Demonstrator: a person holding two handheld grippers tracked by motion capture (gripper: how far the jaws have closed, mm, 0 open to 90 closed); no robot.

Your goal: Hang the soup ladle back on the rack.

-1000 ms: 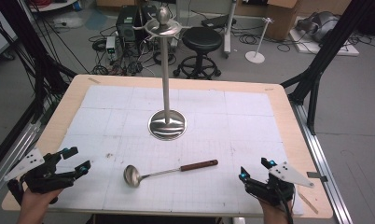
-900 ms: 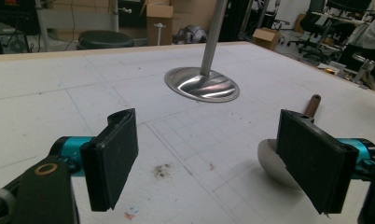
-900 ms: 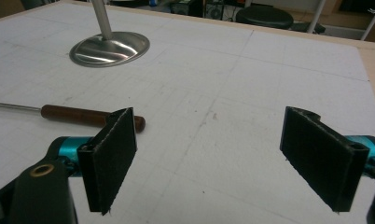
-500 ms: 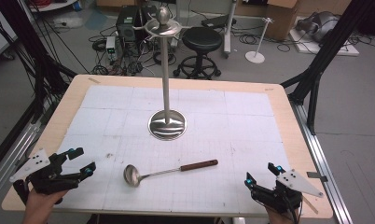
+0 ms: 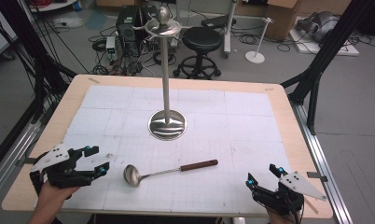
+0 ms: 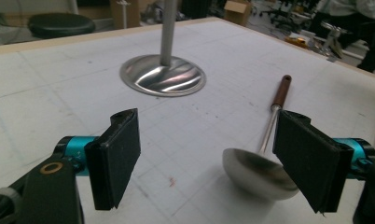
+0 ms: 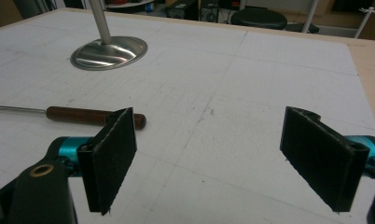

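Over the white table (image 5: 251, 116), both hands hold the left gripper (image 5: 93, 160) and right gripper (image 5: 261, 176) low, jaws spread, flanking the ladle (image 5: 167, 171).

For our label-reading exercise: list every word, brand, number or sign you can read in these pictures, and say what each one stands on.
None can be read.
The ladle, the metal stand and the white gridded mat carry no lettering; the mat bears only ruled lines and smudges.
The left claw and right claw show no lettering.
Boxes and equipment on the floor behind are too small and blurred to read.
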